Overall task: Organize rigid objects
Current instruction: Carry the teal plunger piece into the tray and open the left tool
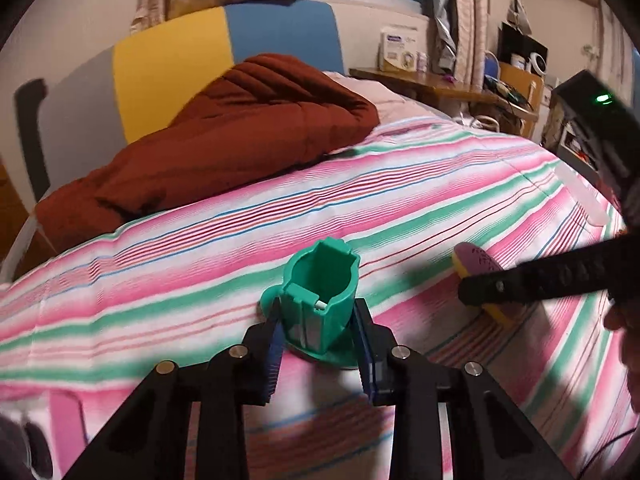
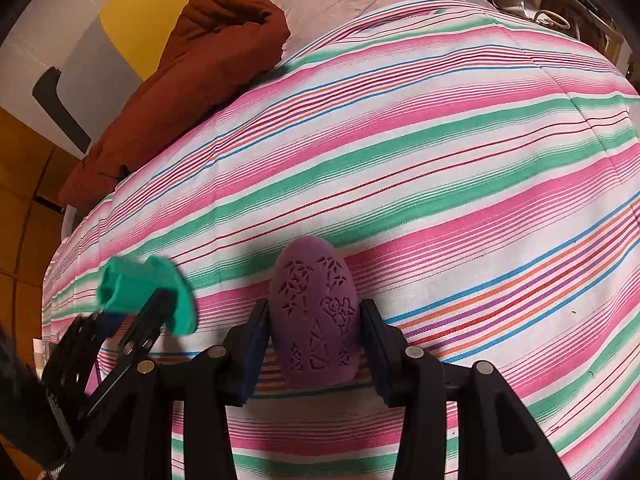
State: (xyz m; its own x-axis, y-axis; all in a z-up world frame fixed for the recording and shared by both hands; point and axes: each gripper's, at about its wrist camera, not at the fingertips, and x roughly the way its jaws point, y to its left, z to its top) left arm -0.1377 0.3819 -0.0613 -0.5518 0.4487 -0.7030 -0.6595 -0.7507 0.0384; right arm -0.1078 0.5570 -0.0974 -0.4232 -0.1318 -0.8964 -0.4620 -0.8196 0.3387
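The left tool [image 1: 318,336] was clenched on the green plastic cup-shaped holder [image 1: 320,300], pads pressing its two sides, the holder upright on the striped bed [image 1: 400,184] near its front edge. Beside it, toward the bed's right edge, the right tool [image 2: 314,340] gripped the purple oval embossed plastic piece [image 2: 314,316], long axis pointing away along the fingers.
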